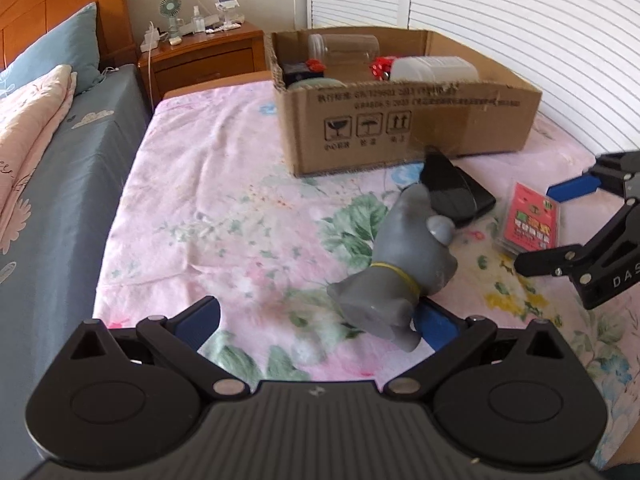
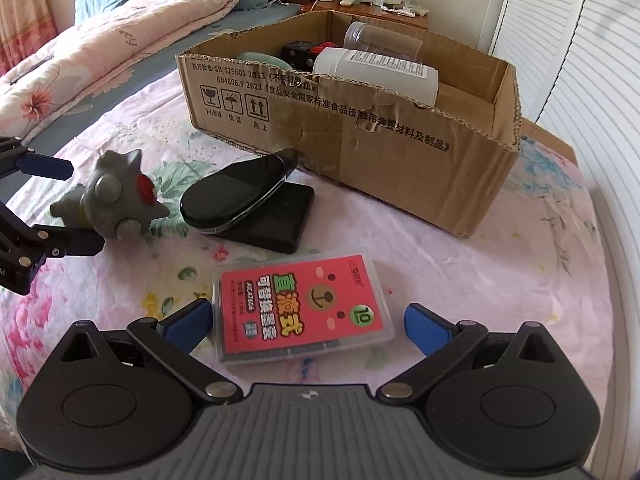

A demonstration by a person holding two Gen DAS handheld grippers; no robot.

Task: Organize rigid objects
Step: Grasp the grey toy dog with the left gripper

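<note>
A grey spiked toy figure (image 1: pixel 394 276) lies on the floral sheet, against the right finger of my open left gripper (image 1: pixel 320 316); it also shows in the right wrist view (image 2: pixel 112 200). A clear case with a red card (image 2: pixel 304 312) lies flat between the fingers of my open right gripper (image 2: pixel 308 320); it also shows in the left wrist view (image 1: pixel 530 220). A black glossy clip on a black base (image 2: pixel 248 208) lies in front of the cardboard box (image 2: pixel 360 132), which holds a clear jar (image 2: pixel 380 42), a white bottle (image 2: pixel 376 70) and smaller items.
The floral sheet (image 1: pixel 208 200) covers a low surface beside a bed with a blue sheet (image 1: pixel 52 216) and pink quilt. A wooden nightstand (image 1: pixel 204 56) with a small fan stands behind. White louvred doors (image 1: pixel 520 20) are on the right.
</note>
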